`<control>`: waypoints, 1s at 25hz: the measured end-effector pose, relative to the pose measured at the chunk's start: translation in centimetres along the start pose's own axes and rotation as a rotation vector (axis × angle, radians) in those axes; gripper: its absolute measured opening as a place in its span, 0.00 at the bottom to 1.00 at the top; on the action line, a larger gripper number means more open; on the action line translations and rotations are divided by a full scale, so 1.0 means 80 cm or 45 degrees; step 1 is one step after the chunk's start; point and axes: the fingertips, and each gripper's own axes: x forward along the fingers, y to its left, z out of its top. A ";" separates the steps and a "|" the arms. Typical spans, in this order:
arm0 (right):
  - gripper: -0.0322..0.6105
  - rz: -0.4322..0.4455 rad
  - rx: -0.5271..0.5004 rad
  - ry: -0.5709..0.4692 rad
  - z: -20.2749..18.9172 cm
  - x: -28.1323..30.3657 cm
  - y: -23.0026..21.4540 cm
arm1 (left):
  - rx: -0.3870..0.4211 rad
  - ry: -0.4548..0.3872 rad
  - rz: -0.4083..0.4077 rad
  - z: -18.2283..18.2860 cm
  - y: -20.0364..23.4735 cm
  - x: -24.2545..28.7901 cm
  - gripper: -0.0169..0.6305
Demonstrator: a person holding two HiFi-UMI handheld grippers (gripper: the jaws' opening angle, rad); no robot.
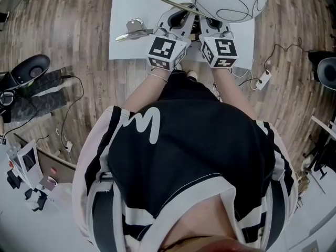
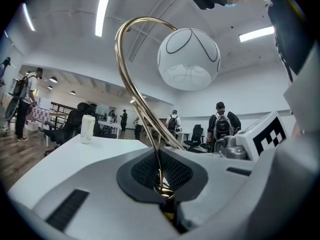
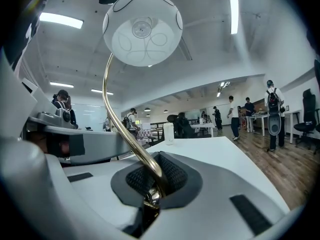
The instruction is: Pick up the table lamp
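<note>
The left gripper point(image 2: 164, 191) and the right gripper point(image 3: 150, 199) both have their jaws shut tight on the gold stem point(image 3: 134, 148) of the table lamp point(image 1: 226, 1). Its round white shade point(image 2: 189, 59) hangs above the jaws.

Your white desk point(image 1: 121, 14) holds a metal tool point(image 1: 134, 29) and an upright white container point(image 2: 87, 129); a power strip point(image 1: 262, 80) lies on your wooden floor point(image 1: 79, 25).

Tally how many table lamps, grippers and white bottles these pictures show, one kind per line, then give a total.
table lamp: 1
grippers: 2, the left gripper and the right gripper, each shut on the lamp's gold stem
white bottle: 1
Total: 4
</note>
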 end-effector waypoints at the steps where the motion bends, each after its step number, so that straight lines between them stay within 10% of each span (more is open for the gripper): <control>1: 0.08 0.003 -0.002 -0.005 0.006 0.001 0.001 | 0.007 -0.007 -0.002 0.006 0.000 0.000 0.03; 25: 0.08 0.026 -0.052 -0.057 0.080 -0.016 -0.002 | 0.092 -0.034 0.010 0.076 -0.021 0.003 0.03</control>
